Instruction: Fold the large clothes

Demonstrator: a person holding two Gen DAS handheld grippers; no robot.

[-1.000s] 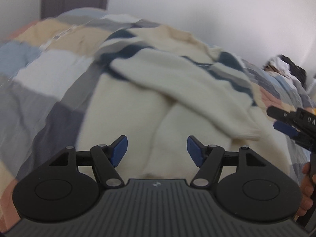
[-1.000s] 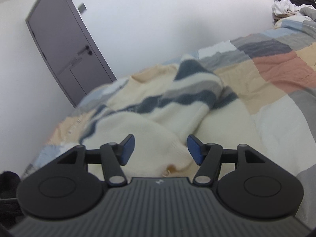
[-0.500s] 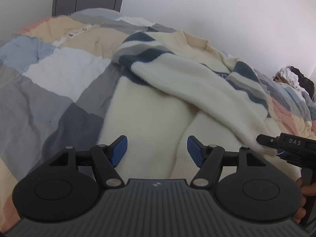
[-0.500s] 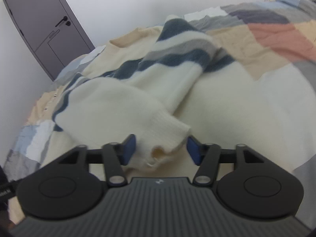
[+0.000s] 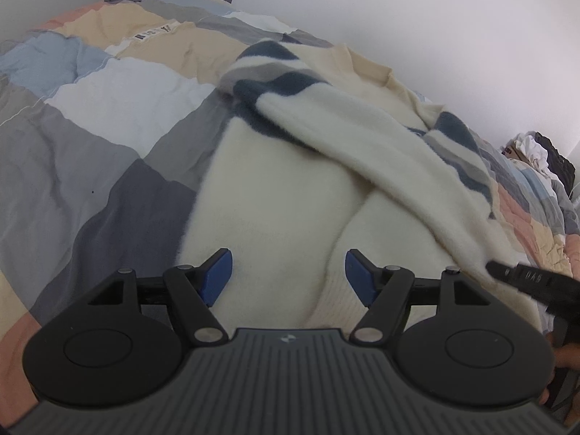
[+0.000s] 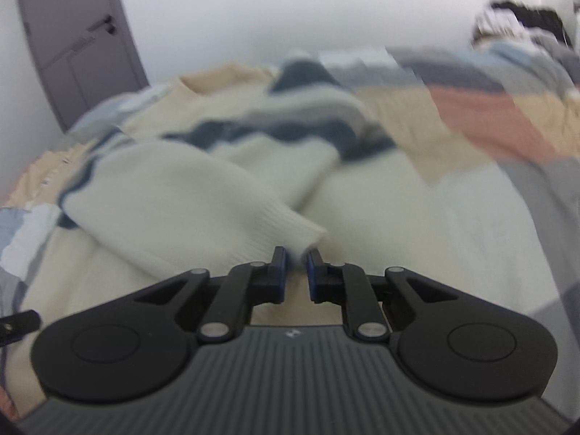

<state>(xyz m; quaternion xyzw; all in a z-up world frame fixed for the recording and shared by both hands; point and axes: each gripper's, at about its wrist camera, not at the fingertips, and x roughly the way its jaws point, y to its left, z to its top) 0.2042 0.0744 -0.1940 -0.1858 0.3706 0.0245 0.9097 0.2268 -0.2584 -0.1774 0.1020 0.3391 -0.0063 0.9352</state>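
Note:
A cream sweater (image 5: 275, 203) with navy and grey stripes lies on the bed, both sleeves folded across its body. My left gripper (image 5: 288, 277) is open and empty just above the sweater's lower body. My right gripper (image 6: 296, 266) is shut on the ribbed cuff of the sleeve (image 6: 286, 232) that lies across the sweater (image 6: 398, 217). The right gripper also shows in the left wrist view (image 5: 507, 275), at the end of that sleeve (image 5: 380, 159).
The sweater lies on a patchwork duvet (image 5: 90, 137) of grey, blue, beige and pink squares. A heap of clothes (image 5: 536, 152) sits at the far end of the bed. A grey door (image 6: 72, 36) stands in the white wall behind.
My right gripper has closed from wide open onto the sleeve cuff. My left gripper has stayed open and moved in slightly closer over the sweater's body.

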